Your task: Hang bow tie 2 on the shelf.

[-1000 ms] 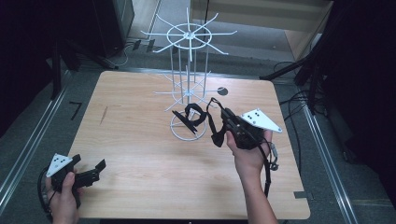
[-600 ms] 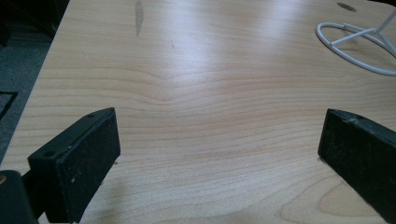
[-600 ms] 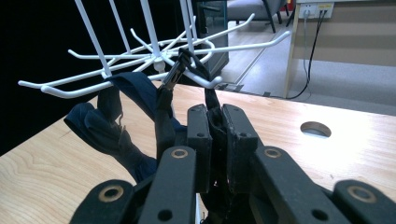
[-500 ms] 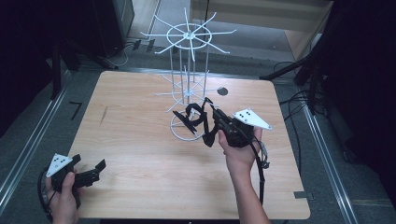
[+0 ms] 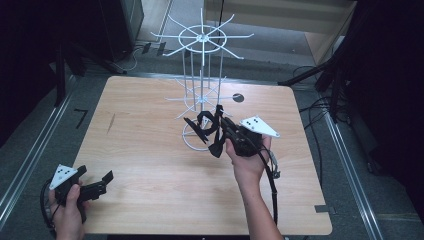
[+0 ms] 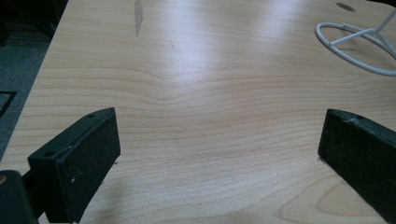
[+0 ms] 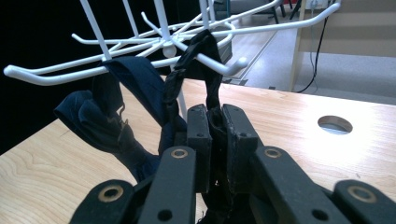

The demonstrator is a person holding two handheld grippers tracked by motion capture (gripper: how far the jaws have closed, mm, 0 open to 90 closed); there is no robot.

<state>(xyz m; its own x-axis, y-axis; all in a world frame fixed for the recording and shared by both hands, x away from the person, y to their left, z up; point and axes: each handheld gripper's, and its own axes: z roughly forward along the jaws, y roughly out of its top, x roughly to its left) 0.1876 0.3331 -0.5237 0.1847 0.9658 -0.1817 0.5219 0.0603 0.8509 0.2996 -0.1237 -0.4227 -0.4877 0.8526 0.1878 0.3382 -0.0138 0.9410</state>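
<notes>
A white wire rack (image 5: 200, 37) with hook arms stands on a ring base (image 5: 192, 142) in the middle of the wooden table (image 5: 150, 165). My right gripper (image 5: 220, 127) is shut on a dark cloth piece with a black strap (image 5: 202, 124), right beside the rack's lower arms. In the right gripper view the jaws (image 7: 215, 114) pinch the strap, whose loop (image 7: 205, 46) lies over a white hook arm (image 7: 224, 65); dark blue cloth (image 7: 126, 98) hangs to the left. My left gripper (image 5: 95, 175) is open at the table's near left corner, its jaws (image 6: 219, 140) wide apart over bare wood.
A round hole (image 5: 238, 98) is cut in the table behind the rack. The rack's base ring (image 6: 355, 46) shows far off in the left gripper view. Cables and dark stands surround the table on the floor.
My right hand has shifted left and a little down, bringing the dark cloth closer to the rack's lower hooks. The left gripper has stayed put.
</notes>
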